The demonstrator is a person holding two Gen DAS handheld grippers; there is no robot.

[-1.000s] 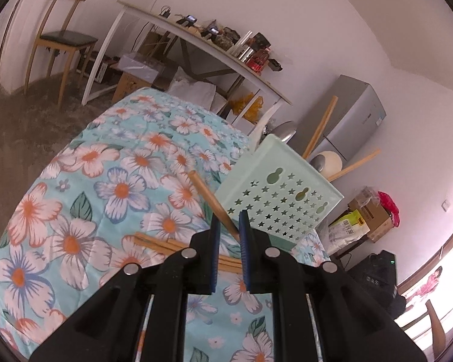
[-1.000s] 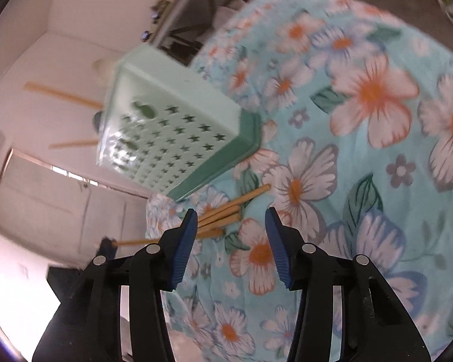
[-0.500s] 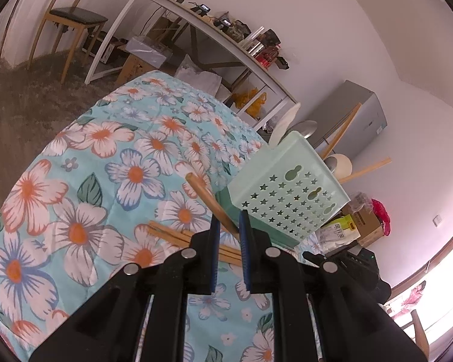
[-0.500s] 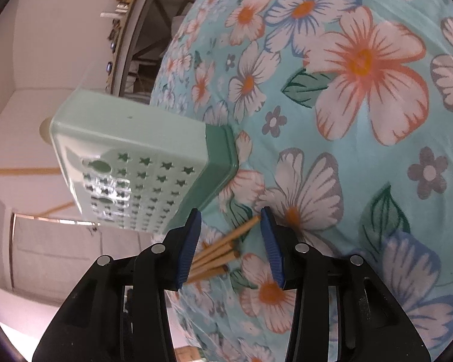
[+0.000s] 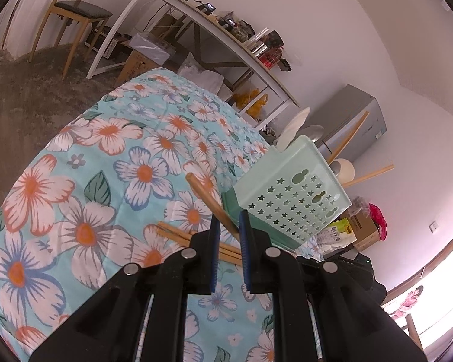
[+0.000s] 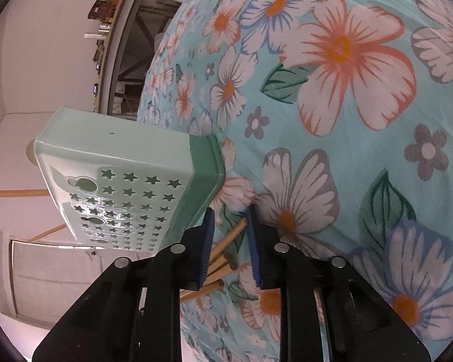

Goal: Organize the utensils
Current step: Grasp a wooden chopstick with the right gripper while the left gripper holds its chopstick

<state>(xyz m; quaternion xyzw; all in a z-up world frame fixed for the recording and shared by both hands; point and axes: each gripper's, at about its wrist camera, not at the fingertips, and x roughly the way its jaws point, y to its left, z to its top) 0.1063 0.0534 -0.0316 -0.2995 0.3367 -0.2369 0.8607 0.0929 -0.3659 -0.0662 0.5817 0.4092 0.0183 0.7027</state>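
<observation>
Gripping a single round light-brown wooden chopstick, the left tool is holding it between its narrowly set blue pads at centre frame, the stick slanting up and to the left above the cloth. Just below it, a small bundle of matching wooden chopsticks is lying flat on the cloth, near the foot of a pale mint-green plastic utensil basket with star-shaped cut-outs and a darker green base, right of centre. In the right wrist view the right tool is closing its jaws around the upper end of one chopstick of that bundle at lower centre; whether the pads are already pressing on it is hard to make out. Sticking out of the basket's top are wooden handles and pale spoon-like utensils, their lower parts hidden by its wall. Covering the worktop is a turquoise cloth printed with large white, orange and blue flowers. Standing in the upper left of the left wrist view are a wooden chair and a white-framed cluttered desk against a white wall.
</observation>
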